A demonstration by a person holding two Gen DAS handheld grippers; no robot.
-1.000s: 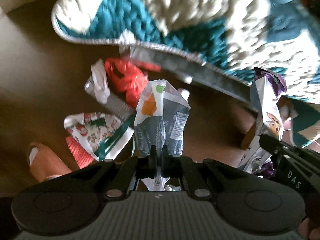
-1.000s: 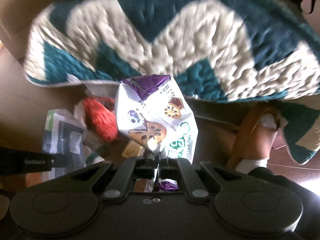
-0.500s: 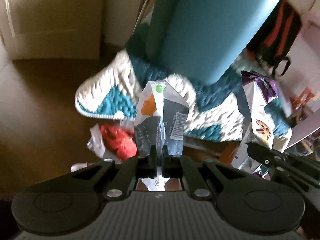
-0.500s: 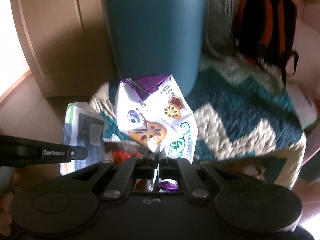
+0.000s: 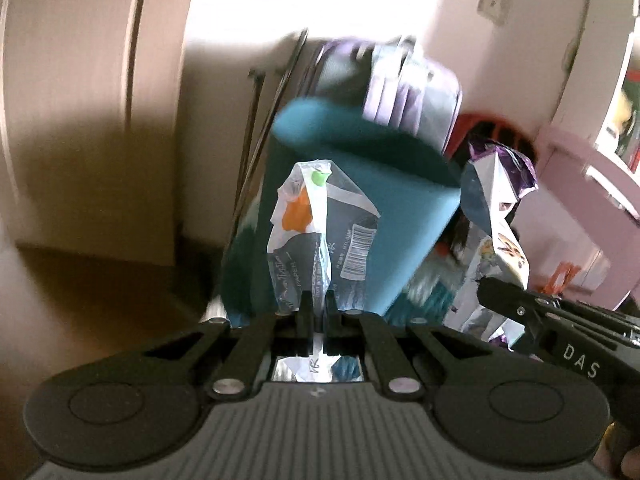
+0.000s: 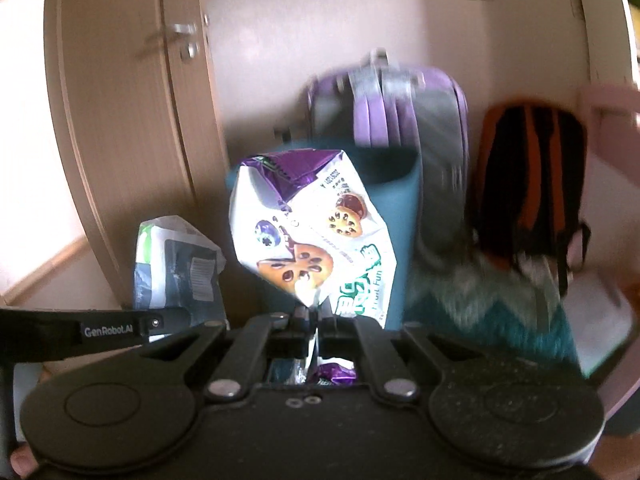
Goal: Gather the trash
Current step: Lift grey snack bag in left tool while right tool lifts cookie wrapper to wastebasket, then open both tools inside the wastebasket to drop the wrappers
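Observation:
My left gripper [image 5: 318, 308] is shut on a grey and white wrapper [image 5: 320, 236] with an orange and green mark and a barcode; it also shows in the right wrist view [image 6: 176, 268]. My right gripper [image 6: 310, 314] is shut on a white and purple snack bag [image 6: 316, 232] printed with cookies; that bag shows at the right of the left wrist view [image 5: 496, 216]. Both are held up in front of a tall teal bin [image 5: 400, 216], whose rim sits just behind the snack bag [image 6: 400, 184].
A purple suitcase [image 6: 400, 104] stands behind the bin against the wall. A black and orange backpack [image 6: 532, 184] leans at the right. A teal and white zigzag rug [image 6: 488, 312] lies below. A wooden door [image 6: 132, 120] is at the left.
Both grippers have lifted from the floor litter and rug up to the height of the teal bin's rim, each still holding its wrapper. The floor trash has dropped out of view.

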